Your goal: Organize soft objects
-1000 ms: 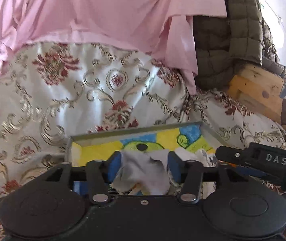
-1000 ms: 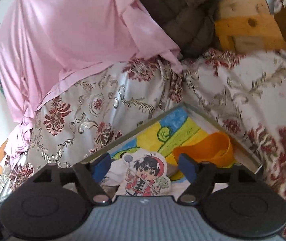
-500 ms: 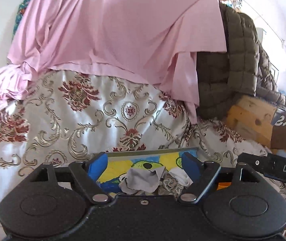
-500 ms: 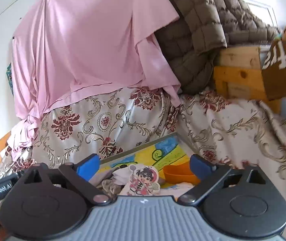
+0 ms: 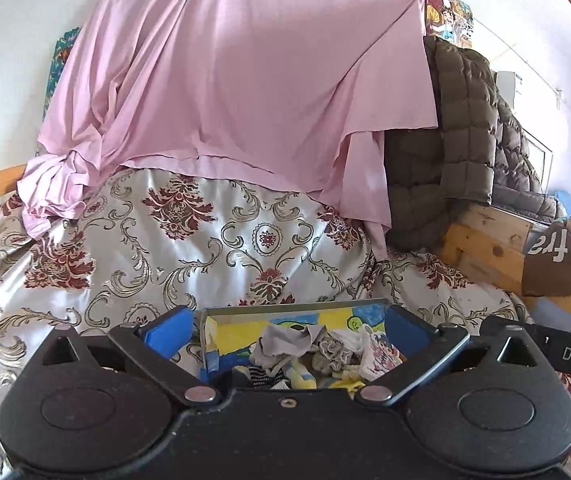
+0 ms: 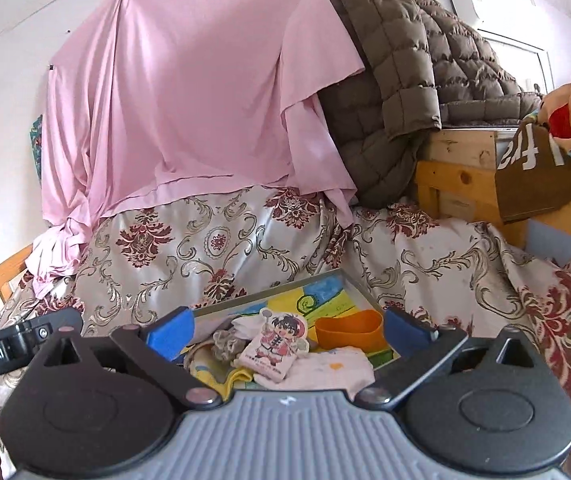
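A shallow tray (image 5: 285,307) with a blue and yellow painted bottom lies on the floral bedspread, also in the right wrist view (image 6: 359,286). It holds a heap of soft items: a grey cloth (image 5: 285,340), a frilly grey piece (image 5: 331,354), a cartoon-boy plush tag (image 6: 275,340), a pale pink cloth (image 6: 325,368) and an orange cup (image 6: 349,330). My left gripper (image 5: 285,330) is open and empty, raised behind the tray. My right gripper (image 6: 287,328) is open and empty, also back from the tray.
The floral bedspread (image 5: 205,248) covers the bed. A pink sheet (image 5: 245,80) hangs behind it. A brown quilted jacket (image 6: 397,80) drapes over a wooden frame (image 6: 457,176) on the right. A brown bag (image 6: 541,172) sits at the far right.
My left gripper opened and let go of the grey cloth, which now lies in the tray. Both grippers pulled back and up from the tray, and the right jaws widened.
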Tool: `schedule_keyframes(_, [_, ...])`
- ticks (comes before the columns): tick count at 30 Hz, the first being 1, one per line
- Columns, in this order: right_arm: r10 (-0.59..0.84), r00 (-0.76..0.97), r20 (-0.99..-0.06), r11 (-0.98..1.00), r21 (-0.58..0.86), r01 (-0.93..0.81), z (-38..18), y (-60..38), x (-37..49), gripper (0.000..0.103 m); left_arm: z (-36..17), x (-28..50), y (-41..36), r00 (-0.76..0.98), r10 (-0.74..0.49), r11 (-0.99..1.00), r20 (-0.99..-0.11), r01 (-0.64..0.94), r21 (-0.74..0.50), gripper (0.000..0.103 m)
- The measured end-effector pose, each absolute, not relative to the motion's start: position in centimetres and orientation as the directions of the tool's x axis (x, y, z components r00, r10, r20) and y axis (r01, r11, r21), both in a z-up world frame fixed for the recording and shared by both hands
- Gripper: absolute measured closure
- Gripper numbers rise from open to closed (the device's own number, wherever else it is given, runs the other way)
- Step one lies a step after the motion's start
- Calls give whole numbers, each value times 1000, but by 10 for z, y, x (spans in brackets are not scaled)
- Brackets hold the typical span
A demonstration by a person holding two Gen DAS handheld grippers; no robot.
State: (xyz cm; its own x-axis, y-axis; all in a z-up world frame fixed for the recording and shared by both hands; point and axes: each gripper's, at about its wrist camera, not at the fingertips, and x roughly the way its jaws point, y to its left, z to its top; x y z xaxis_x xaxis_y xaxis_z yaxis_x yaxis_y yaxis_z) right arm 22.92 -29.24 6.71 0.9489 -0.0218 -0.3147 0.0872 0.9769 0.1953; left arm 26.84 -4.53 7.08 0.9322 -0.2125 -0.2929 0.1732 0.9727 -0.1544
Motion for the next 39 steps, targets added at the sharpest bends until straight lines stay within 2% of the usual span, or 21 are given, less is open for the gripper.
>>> schedule_keyframes(15, [-21,967,-254,972,222,79,65,-296,169,0,78,216,-48,947,-183,976,-264,143,-164,1])
schedule_keyframes(29, [-36,964,-265,971,218,96,51,-293,112,0,61,155,-43,948,-156,982,-279,119,-145,1])
schedule_keyframes(39, [-37,949,-313,970,216,109,38,-285,81,0,52,114,-39,949,-138,988,-284,112,-107,1])
